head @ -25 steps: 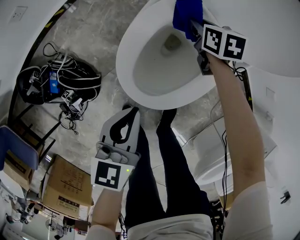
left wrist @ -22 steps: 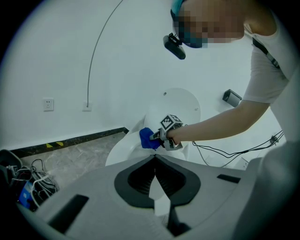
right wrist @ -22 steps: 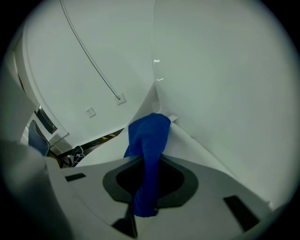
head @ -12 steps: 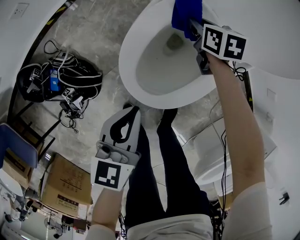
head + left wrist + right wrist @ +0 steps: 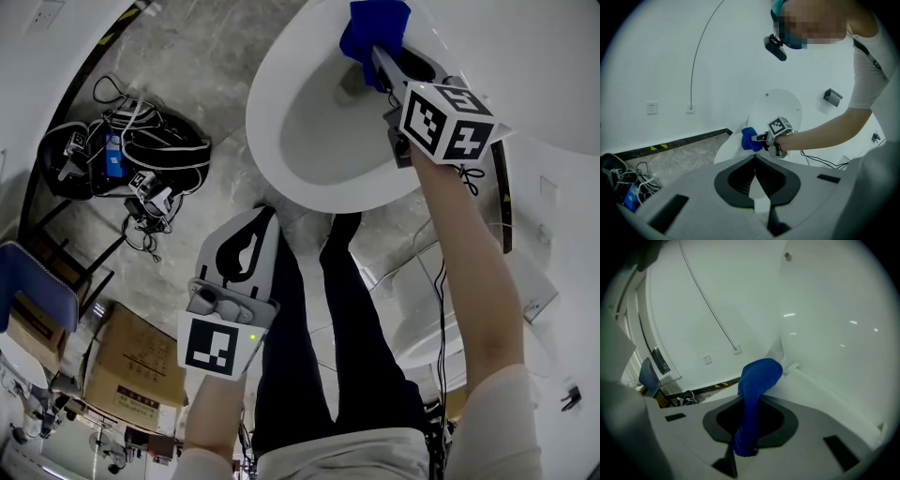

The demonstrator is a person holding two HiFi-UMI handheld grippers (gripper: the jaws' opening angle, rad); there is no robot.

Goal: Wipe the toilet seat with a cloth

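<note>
Person wears a white short-sleeved top (image 5: 497, 427) and dark trousers (image 5: 305, 375). Left gripper (image 5: 266, 219) and right gripper (image 5: 376, 58): light grey shells, black jaw recesses, each with a black-and-white marker cube (image 5: 217, 345).

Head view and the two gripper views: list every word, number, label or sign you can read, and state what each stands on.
No text here can be read.
Cardboard box: dark print on its side, too small and blurred to read.
Right cube and left cube: black and white squares only, no letters or digits.
Stripe along the foot of the wall: yellow and black warning bands, no words.
</note>
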